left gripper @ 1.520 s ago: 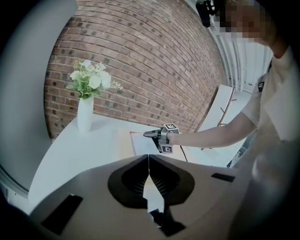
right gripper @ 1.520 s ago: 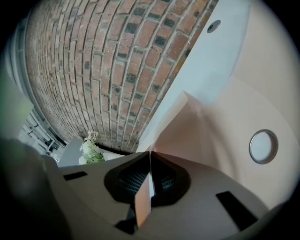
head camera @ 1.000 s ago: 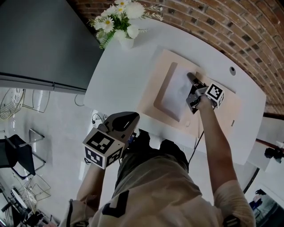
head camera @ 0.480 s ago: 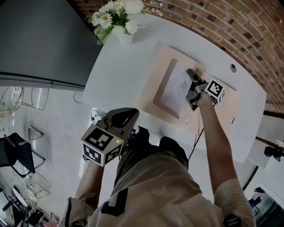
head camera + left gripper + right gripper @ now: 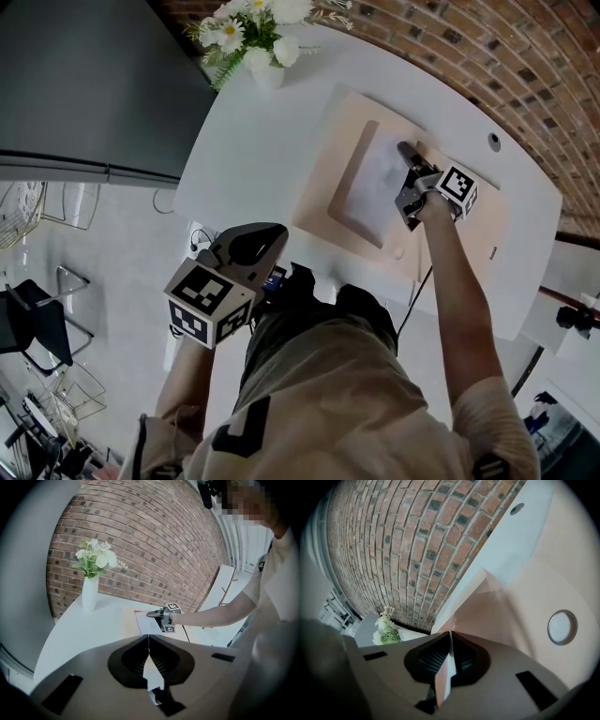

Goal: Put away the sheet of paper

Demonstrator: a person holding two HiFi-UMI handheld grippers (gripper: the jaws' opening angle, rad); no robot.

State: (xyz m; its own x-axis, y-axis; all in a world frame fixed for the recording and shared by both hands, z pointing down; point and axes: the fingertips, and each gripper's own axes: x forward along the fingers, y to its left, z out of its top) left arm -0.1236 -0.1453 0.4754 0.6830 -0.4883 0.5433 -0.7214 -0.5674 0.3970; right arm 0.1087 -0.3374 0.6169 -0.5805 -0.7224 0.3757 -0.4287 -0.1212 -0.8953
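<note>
Right gripper: jaws fully closed on the thin raised edge of the pink folder. The white sheet of paper lies in the folder, just beside the jaw tips. Left gripper: jaws closed, empty, well back from the table.

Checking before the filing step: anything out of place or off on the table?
Nothing spilled or damaged. One oddity: a flap of the folder is bent up off the table, pinched in the shut right tongs. The sheet lies flat beside them; the vase is upright. Left tongs are shut, empty, off the table.
</note>
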